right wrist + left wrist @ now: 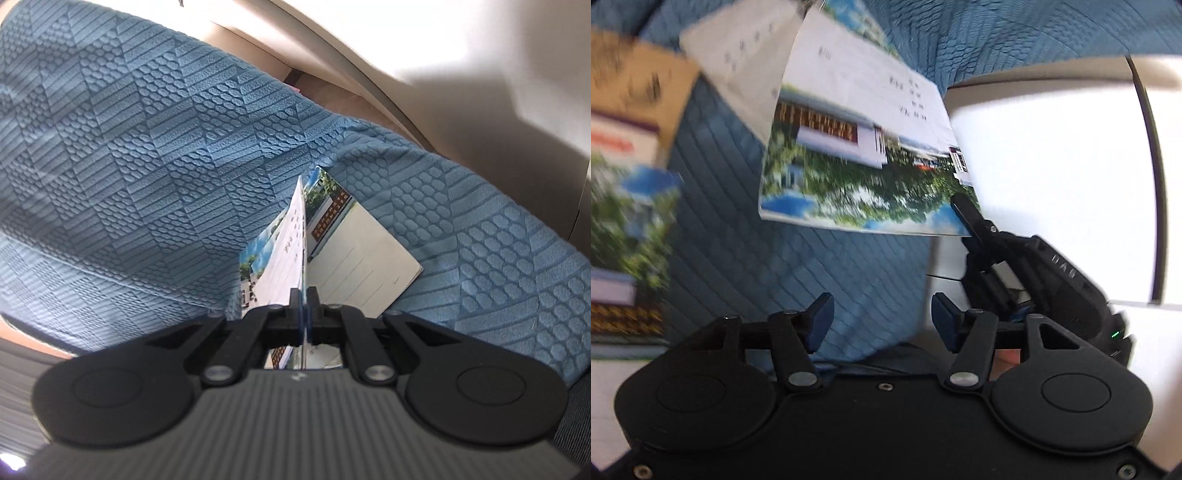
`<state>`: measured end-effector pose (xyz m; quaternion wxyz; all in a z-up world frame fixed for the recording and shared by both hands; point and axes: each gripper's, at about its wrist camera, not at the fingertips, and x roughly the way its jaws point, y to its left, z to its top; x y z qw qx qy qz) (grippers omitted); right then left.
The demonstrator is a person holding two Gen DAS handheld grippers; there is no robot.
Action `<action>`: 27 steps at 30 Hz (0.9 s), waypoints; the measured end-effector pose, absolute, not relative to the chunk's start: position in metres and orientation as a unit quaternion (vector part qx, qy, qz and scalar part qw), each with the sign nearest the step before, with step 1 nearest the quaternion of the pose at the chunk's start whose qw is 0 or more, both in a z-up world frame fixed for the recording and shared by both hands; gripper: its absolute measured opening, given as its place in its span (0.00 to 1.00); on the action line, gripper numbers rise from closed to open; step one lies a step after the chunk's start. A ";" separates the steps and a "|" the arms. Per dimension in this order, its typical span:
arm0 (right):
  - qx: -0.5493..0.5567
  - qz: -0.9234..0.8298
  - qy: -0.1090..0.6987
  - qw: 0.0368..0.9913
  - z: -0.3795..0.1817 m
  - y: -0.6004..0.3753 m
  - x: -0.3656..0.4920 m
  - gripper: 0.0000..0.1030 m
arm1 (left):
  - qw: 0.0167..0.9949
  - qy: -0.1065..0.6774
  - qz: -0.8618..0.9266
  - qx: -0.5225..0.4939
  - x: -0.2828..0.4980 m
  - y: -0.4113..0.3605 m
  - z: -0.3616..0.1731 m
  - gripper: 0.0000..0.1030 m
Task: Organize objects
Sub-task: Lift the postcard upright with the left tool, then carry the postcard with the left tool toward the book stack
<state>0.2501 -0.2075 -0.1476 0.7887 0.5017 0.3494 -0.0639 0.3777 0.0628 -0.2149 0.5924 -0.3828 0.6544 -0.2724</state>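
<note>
A: Over the blue textured cloth (155, 155), what has the right gripper (303, 295) got?

B: A printed card (291, 240), pinched by its edge. Jaws fully closed on it, pads pressing both faces, card edge-on in the right wrist view. In the left wrist view the same card (857, 147) is lifted off the cloth (783, 254), with the right gripper (964, 214) clamped at the card's 5 o'clock corner.

A: Print on it?

B: A building, trees and blue sky along 1 edge, white area with lines of small text. Blurred, text unreadable.

A: Left gripper (882, 321)?

B: Jaws about halfway apart, nothing between the blue pads (822, 321). It sits below the held card, clear of it.

A: Other cards?

B: A 2nd card (369, 258) just behind the held one, toward 2 o'clock, white side with ruled lines facing up. In the left wrist view 1 more photo card (624, 236) at 9 o'clock, and a brown box (642, 85) at 10 o'clock, both blurred.

A: Background?

B: White surface (1052, 177) at 3 o'clock, off the cloth.
</note>
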 end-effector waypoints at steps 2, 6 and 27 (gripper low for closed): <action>0.509 -0.066 0.348 0.785 -0.147 -0.209 0.248 0.04 | 0.571 0.660 -0.270 -0.408 0.379 0.061 -0.225 0.54; 0.522 -0.070 0.344 0.777 -0.147 -0.215 0.244 0.04 | 0.542 0.659 -0.247 -0.458 0.386 0.066 -0.241 0.54; 0.563 -0.073 0.330 0.754 -0.144 -0.239 0.223 0.04 | 0.483 0.641 -0.210 -0.558 0.402 0.064 -0.285 0.51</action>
